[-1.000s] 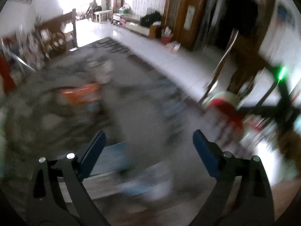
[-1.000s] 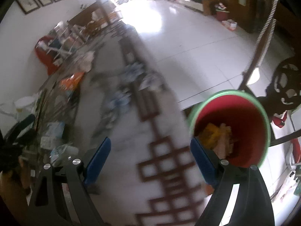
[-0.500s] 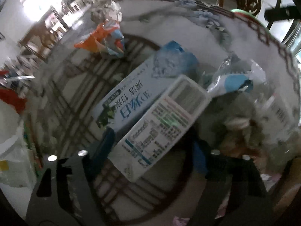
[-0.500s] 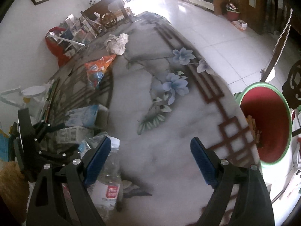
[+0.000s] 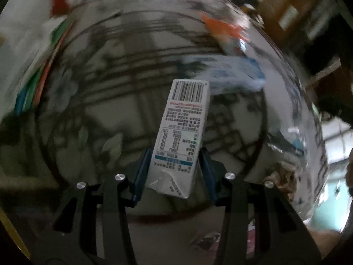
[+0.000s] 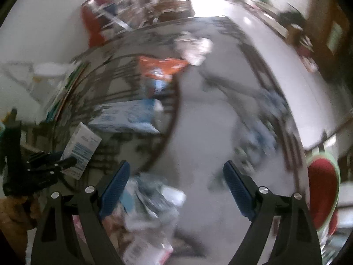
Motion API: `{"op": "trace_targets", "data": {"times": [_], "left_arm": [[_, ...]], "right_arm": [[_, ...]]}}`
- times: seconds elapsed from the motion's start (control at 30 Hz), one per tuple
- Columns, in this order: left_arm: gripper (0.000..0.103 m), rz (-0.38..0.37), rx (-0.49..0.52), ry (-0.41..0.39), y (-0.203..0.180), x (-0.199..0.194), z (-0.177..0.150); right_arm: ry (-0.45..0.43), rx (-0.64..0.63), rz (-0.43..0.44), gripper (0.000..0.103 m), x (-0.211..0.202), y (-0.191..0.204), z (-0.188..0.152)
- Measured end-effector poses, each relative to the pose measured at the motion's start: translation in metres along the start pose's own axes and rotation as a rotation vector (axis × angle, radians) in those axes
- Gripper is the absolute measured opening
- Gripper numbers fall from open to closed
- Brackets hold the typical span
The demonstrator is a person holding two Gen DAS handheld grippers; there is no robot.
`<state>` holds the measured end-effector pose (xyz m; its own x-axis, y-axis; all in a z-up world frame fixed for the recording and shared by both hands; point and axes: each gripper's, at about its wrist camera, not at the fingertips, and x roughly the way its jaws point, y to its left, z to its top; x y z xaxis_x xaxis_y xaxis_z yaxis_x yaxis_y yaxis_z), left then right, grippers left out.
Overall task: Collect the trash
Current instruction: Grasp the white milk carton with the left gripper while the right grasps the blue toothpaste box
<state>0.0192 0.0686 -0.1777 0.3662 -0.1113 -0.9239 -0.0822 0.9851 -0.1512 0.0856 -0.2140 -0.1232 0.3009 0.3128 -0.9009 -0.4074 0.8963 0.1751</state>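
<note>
My left gripper (image 5: 174, 172) is shut on a white milk carton (image 5: 183, 132) with a barcode and holds it above the patterned table (image 5: 110, 114). The right wrist view shows the same carton (image 6: 80, 148) in the left gripper (image 6: 66, 162) at the left. My right gripper (image 6: 174, 190) is open and empty over the table, with a crushed plastic bottle and wrappers (image 6: 152, 209) below its left finger. A red bin with a green rim (image 6: 323, 196) stands beside the table at the right.
On the table lie an orange snack bag (image 6: 161, 68), a blue-and-white box (image 6: 128, 117), and crumpled white paper (image 6: 194, 48). The orange bag (image 5: 225, 28) and blue box (image 5: 238, 70) also show in the left wrist view. Both views are blurred.
My left gripper has closed on the milk carton and lifted it off the blue box. My right gripper has swung left over the table, so the red bin has slid to the right edge.
</note>
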Motion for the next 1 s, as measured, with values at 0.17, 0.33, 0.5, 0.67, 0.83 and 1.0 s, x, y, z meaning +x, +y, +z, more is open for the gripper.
{"op": "trace_targets", "data": {"times": [0.17, 0.33, 0.5, 0.67, 0.83, 1.0], "left_arm": [[0.044, -0.002, -0.107, -0.019, 0.018, -0.005, -0.006], [0.06, -0.008, -0.155, -0.033, 0.025, 0.0, -0.002], [0.073, -0.017, -0.177, -0.038, 0.028, 0.003, 0.002], [0.073, -0.02, -0.177, -0.041, 0.03, 0.002, 0.004], [0.073, -0.012, -0.161, -0.037, 0.03, 0.009, 0.01], [0.069, -0.025, -0.144, -0.018, 0.025, 0.017, 0.013]], "right_arm": [[0.08, -0.225, -0.015, 0.083, 0.04, 0.038, 0.038], [0.158, -0.422, -0.05, 0.083, 0.086, 0.067, 0.06], [0.241, -0.499, -0.049, 0.083, 0.122, 0.075, 0.06], [0.404, -0.407, 0.146, 0.083, 0.125, 0.073, 0.046], [0.301, -0.441, 0.142, 0.083, 0.101, 0.078, 0.049], [0.216, -0.446, 0.101, 0.083, 0.102, 0.081, 0.074]]}}
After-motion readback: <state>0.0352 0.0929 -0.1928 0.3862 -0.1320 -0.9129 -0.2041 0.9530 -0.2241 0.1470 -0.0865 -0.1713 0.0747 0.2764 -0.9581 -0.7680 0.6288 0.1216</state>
